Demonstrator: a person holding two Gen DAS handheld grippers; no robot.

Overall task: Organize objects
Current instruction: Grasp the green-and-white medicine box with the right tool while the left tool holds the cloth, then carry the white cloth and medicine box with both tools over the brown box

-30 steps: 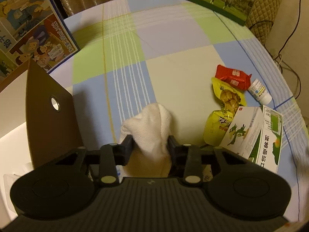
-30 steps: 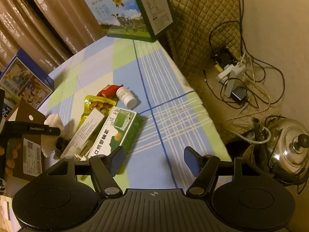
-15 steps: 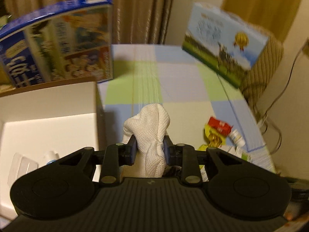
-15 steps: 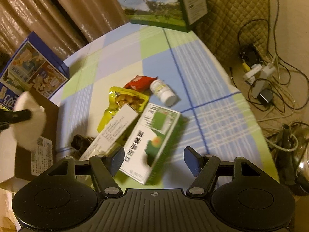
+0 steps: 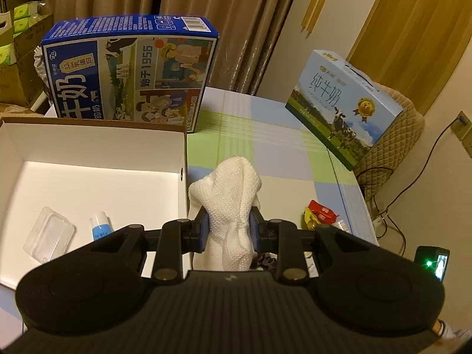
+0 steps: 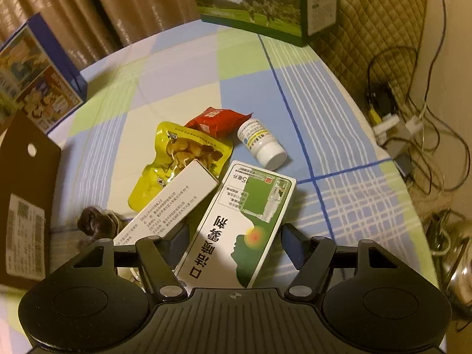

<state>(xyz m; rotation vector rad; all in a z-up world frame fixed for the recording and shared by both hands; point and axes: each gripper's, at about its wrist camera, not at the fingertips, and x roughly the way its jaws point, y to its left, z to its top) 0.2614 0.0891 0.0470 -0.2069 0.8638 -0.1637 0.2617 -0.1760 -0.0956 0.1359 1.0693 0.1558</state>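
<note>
**Q:** What has changed since a second ago?

**A:** Lifted off the checked worktop [image 5: 280,159], the white cloth [image 5: 233,194] now hangs in the left hand-held gripper [image 5: 228,230], whose fingers are clamped on its middle. It sits just right of the white open box [image 5: 88,147], at that box's right wall. The right hand-held gripper [image 6: 233,239] has come down over the pile of items it earlier saw from farther off.

**Q:** What is inside the box?

**A:** A clear plastic tray [image 5: 48,237] and a small blue-and-white tube [image 5: 100,227] lie on its floor, near the left side.

**Q:** And the right side?

**A:** Its fingers stand wide apart, gripping nothing, either side of the near end of a green-and-white medicine carton [image 6: 239,224]. Left of that carton lies a plain white carton [image 6: 168,203], partly over a yellow snack pouch [image 6: 177,153]. Farther off are a red packet [image 6: 218,119] and a white pill bottle [image 6: 262,141] on its side. A dark crumpled object [image 6: 94,224] lies at the left; I cannot tell what it is.

**Q:** Anything else?

**A:** Two milk cartons stand at the far edge: a blue one [image 5: 129,70] behind the box, a pale blue one [image 5: 345,106] to the right.
</note>
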